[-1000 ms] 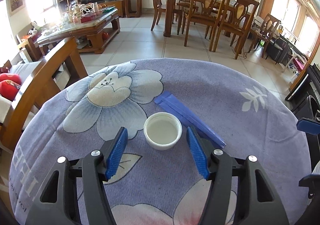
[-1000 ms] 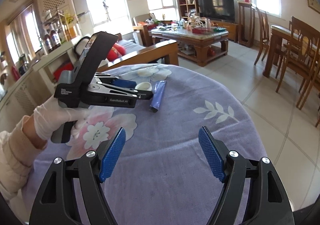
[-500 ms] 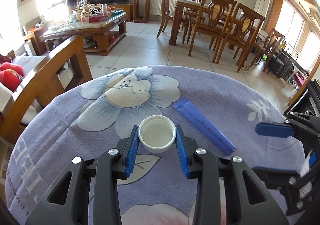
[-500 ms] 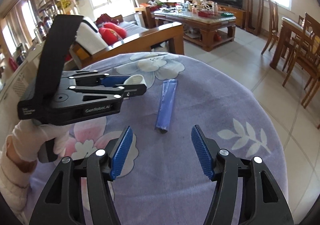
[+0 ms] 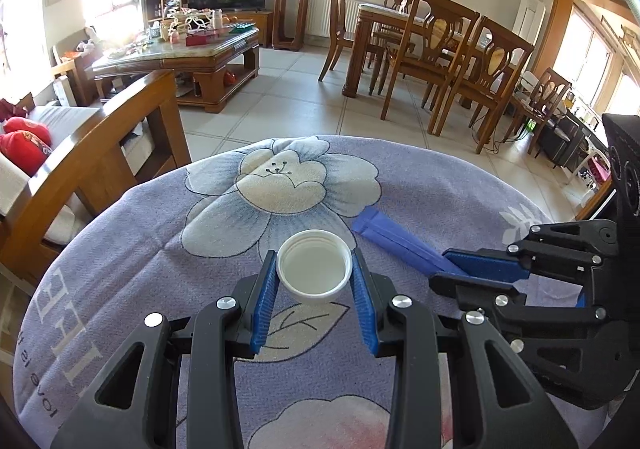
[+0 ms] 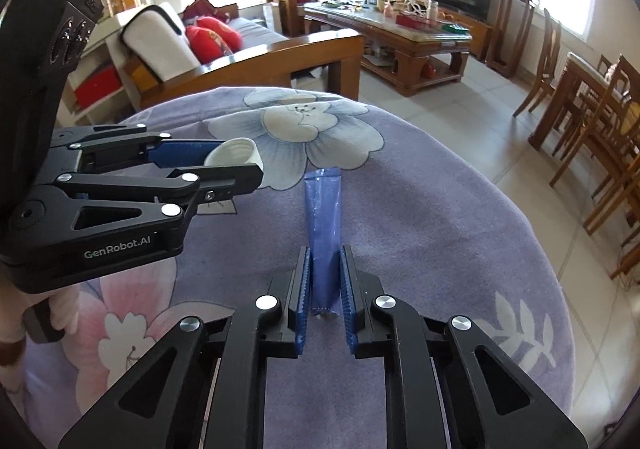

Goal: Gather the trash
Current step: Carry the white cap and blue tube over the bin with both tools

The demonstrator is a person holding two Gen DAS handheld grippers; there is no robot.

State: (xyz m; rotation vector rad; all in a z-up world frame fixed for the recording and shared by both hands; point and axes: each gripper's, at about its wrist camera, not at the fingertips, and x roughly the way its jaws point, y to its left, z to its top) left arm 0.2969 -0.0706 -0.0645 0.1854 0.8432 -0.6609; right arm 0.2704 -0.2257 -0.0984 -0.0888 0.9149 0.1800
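A white bottle cap [image 5: 314,273], open side up, sits between the blue pads of my left gripper [image 5: 313,252], which is shut on it. The right wrist view shows the same cap [image 6: 236,155] tilted in the left gripper [image 6: 240,161], low over the purple flowered tablecloth [image 5: 160,249]. A flat blue wrapper [image 6: 322,205] lies on the cloth to the cap's right. My right gripper [image 6: 325,249] is closing, and its pads press on the wrapper's near end. The left wrist view has the right gripper [image 5: 440,267] coming in from the right onto the wrapper [image 5: 392,237].
The round table's edge drops to a tiled floor [image 5: 280,97]. A wooden sofa arm [image 5: 100,153] stands close on the left. Farther off are a cluttered coffee table [image 5: 180,53] and dining chairs [image 5: 460,61]. A gloved hand [image 6: 8,329] holds the left gripper.
My left gripper closed onto the white cap and stayed shut on it. My right gripper moved forward and down to the blue wrapper, and its jaws came together on it.
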